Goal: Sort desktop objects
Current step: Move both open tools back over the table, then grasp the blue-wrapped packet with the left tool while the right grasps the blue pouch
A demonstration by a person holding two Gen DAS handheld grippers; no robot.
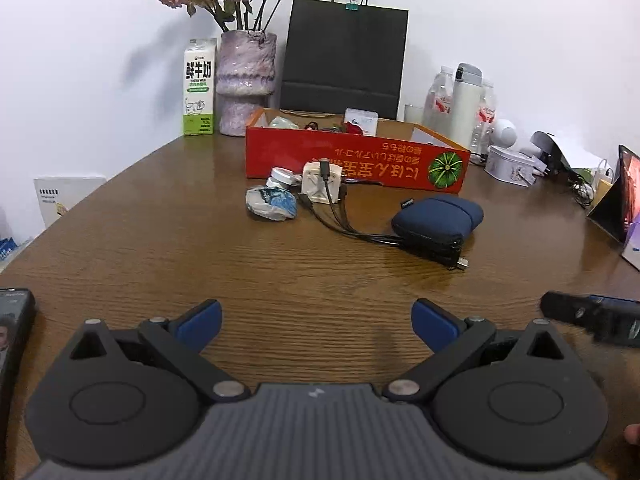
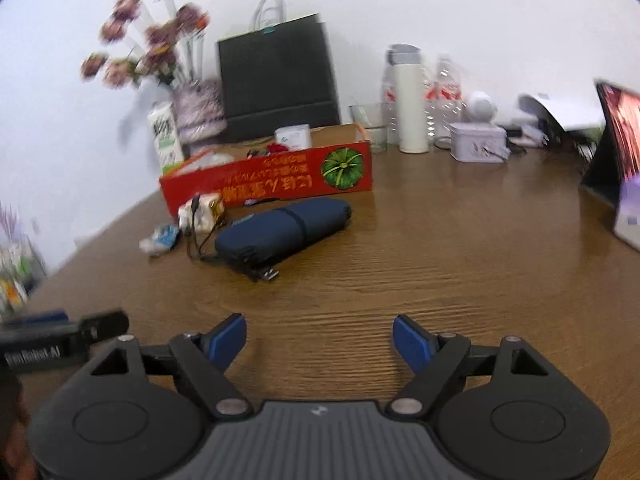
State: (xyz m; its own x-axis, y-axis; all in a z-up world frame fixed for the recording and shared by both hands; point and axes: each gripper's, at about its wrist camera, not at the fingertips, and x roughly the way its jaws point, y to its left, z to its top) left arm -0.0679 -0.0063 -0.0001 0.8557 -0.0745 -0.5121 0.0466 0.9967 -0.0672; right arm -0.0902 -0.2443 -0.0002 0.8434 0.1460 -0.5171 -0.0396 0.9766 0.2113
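Left gripper (image 1: pixel 316 322): jaws apart, nothing between the blue pads, above bare wood near the front edge of the worktop (image 1: pixel 304 280); right gripper (image 2: pixel 319 342): jaws likewise apart and empty, above the front edge further right. Broad open strip of worktop between both grippers and the objects; right half largely free up to a tablet (image 2: pixel 612 140) at the right edge; a phone (image 1: pixel 12 332) at the front-left corner.

Toward the rear centre: one red cardboard box (image 1: pixel 356 160), long axis parallel to the rear edge, open top, several small items inside. Just in front of the box, counted:
- one navy pouch (image 1: pixel 438 220), long axis diagonal, from front-left toward rear-right;
- one black multi-head cable (image 1: pixel 348 228), from the pouch's near end toward the box, draped over one cream adapter block (image 1: pixel 320 182);
- one small metal tin (image 1: pixel 282 178);
- one crumpled white-and-blue wrapper (image 1: pixel 272 204).

Along the rear edge: one milk carton (image 1: pixel 199 88), one vase of dried flowers (image 1: pixel 245 80), one black paper bag (image 1: pixel 344 60), one white flask (image 1: pixel 464 100), one pale tin (image 1: pixel 508 164); all upright.
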